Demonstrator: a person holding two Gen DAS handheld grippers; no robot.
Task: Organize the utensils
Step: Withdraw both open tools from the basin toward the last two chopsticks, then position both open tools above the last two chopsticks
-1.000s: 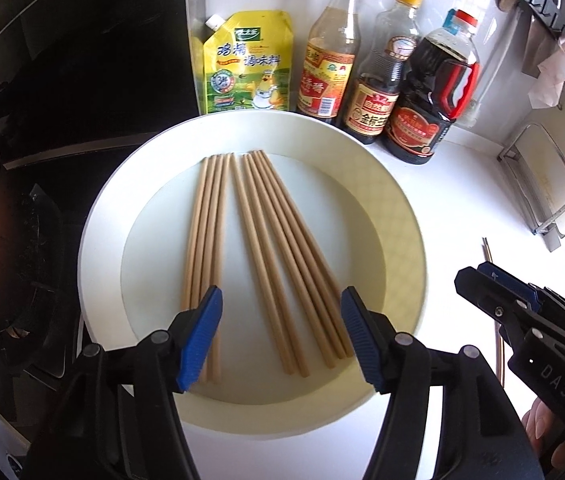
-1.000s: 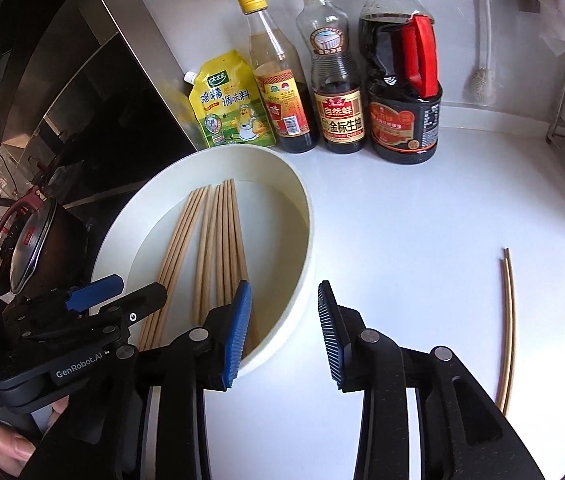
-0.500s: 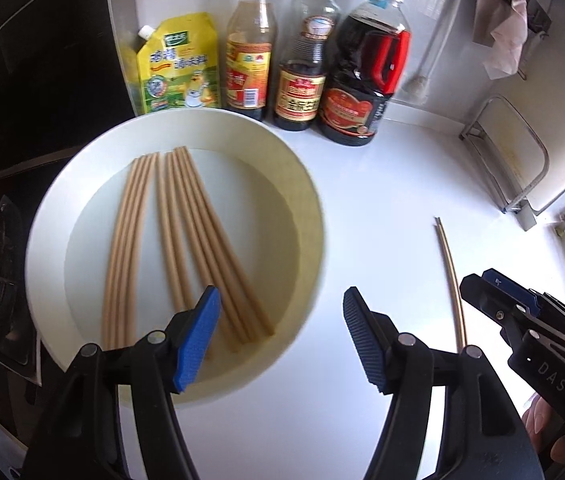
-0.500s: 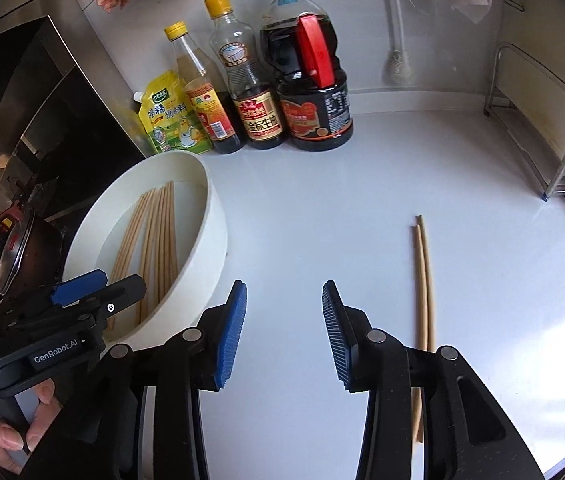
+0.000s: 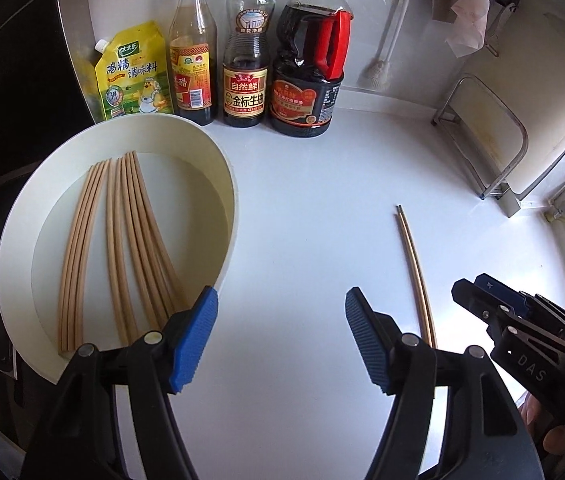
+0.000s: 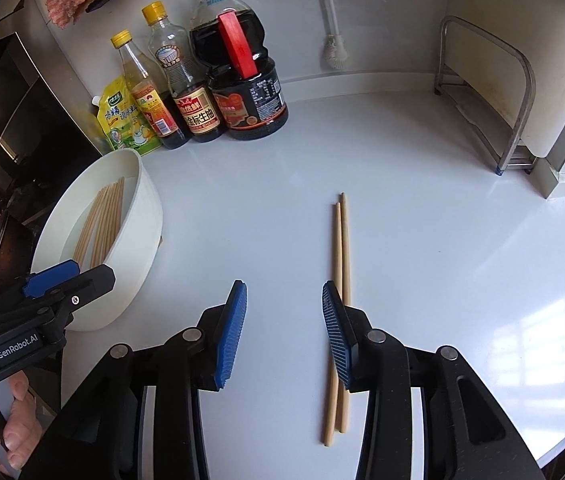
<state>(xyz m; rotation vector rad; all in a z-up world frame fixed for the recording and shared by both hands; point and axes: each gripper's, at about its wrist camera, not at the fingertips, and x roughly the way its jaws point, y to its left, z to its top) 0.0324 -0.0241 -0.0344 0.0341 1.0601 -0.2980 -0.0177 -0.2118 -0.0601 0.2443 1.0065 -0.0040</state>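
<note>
the white worktop (image 6: 422,220) takes up most of both views, bare in its middle, with the stove (image 5: 10,100) dark at its left edge and a metal rack (image 6: 486,92) at the right wall. next in size is the white bowl (image 5: 226,184) at the left of the worktop, and in it lie a good many chopsticks (image 5: 126,240), side by side in two loose bunches, which looks like the sorted part of the job. behind the bowl stand a big dark sauce jug (image 5: 310,68), two bottles (image 5: 246,60) and a yellow pouch (image 5: 134,76) in a row against the wall. what seems left is one loose pair of chopsticks (image 6: 340,280) lying on the worktop well apart from the bowl, so the task looks mostly done but not finished. the left gripper (image 5: 280,340) hangs over bare worktop between the bowl and that pair, its fingers spread wide with nothing between them; they have just been opening a little further. the right gripper (image 6: 284,332) is just beside the pair, its fingers parted and empty, the right-hand finger (image 6: 336,332) overlapping the sticks in the picture, though whether it touches them i cannot tell.
</note>
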